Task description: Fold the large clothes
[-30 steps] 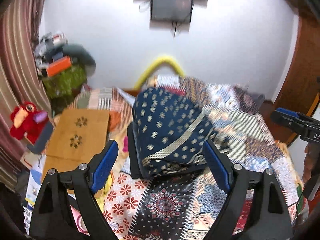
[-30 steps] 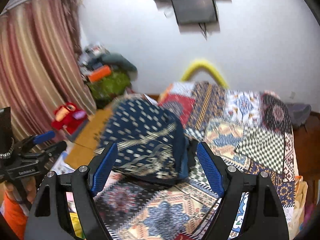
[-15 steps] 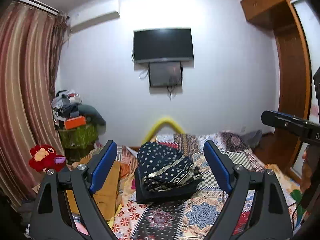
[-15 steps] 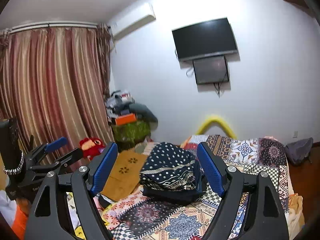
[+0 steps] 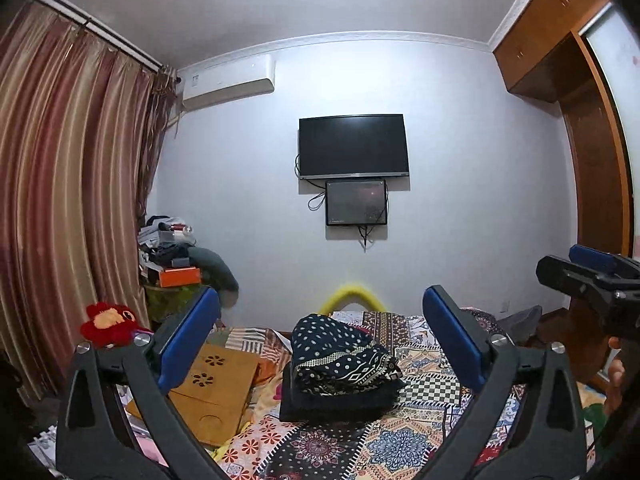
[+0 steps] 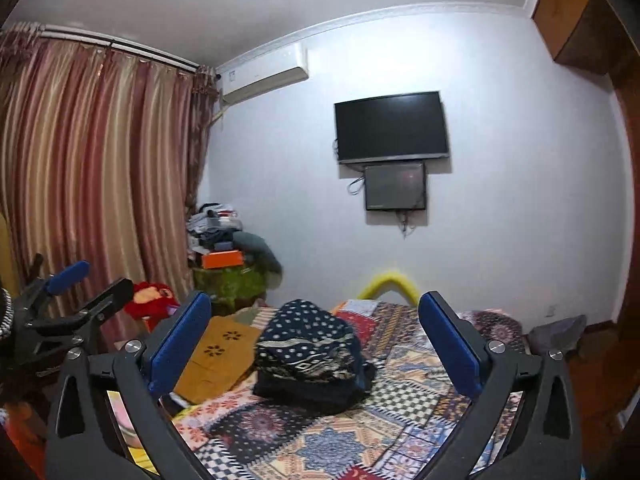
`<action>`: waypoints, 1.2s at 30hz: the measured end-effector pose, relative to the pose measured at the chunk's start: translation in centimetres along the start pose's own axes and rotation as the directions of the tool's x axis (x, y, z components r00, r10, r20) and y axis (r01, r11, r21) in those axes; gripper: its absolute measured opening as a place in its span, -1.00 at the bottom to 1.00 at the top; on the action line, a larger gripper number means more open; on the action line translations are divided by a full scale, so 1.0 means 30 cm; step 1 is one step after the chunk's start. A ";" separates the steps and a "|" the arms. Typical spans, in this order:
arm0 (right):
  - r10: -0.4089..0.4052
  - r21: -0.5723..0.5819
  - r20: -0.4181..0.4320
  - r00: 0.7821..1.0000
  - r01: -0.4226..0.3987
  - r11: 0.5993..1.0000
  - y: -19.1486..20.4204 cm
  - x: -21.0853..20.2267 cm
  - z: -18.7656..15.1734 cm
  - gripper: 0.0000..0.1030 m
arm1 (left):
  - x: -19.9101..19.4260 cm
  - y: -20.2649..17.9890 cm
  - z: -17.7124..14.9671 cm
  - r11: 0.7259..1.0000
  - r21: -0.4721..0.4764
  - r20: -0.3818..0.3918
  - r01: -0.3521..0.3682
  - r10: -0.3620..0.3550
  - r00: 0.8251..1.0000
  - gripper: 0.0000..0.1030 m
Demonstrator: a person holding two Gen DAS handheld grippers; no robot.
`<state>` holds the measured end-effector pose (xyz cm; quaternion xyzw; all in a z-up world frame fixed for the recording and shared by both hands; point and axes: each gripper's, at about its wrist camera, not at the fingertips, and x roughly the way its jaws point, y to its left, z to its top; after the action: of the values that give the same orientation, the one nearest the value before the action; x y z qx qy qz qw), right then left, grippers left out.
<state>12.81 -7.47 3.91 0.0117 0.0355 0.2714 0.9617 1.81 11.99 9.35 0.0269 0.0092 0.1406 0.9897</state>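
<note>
**Folded garment on the bed, both grippers held back and empty**

The navy patterned garment (image 5: 340,354) lies folded in a compact stack on the patchwork bedspread (image 5: 424,436), resting on a darker folded layer beneath it. It sits ahead of the left gripper (image 5: 320,336), centred in the gap between its blue-padded fingers (image 5: 192,338) but well apart from them, farther along the bed. Those fingers are spread wide and grip nothing.

From the right wrist view, the same garment (image 6: 310,342) also lies ahead of the right gripper (image 6: 312,340), a little left of centre in the gap, not touching either pad. The right gripper's fingers (image 6: 450,346) are likewise spread wide, with nothing between them.

Beside the garment, on its left, lies a flat brown board (image 5: 216,384) with flower cut-outs. A red plush toy (image 5: 108,322) sits by the striped curtain (image 5: 60,200), and a television (image 5: 354,146) hangs on the far wall.
</note>
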 end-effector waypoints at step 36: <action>0.002 0.005 -0.065 0.998 -0.002 1.000 0.005 -0.002 -0.020 1.00 | 0.054 0.047 -0.072 0.995 -0.095 -0.101 -0.001 -0.009 0.995 0.99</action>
<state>12.63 -7.38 3.31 0.0051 0.0674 0.2725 0.9598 2.92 13.91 7.27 -0.0272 0.0526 0.1400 0.9884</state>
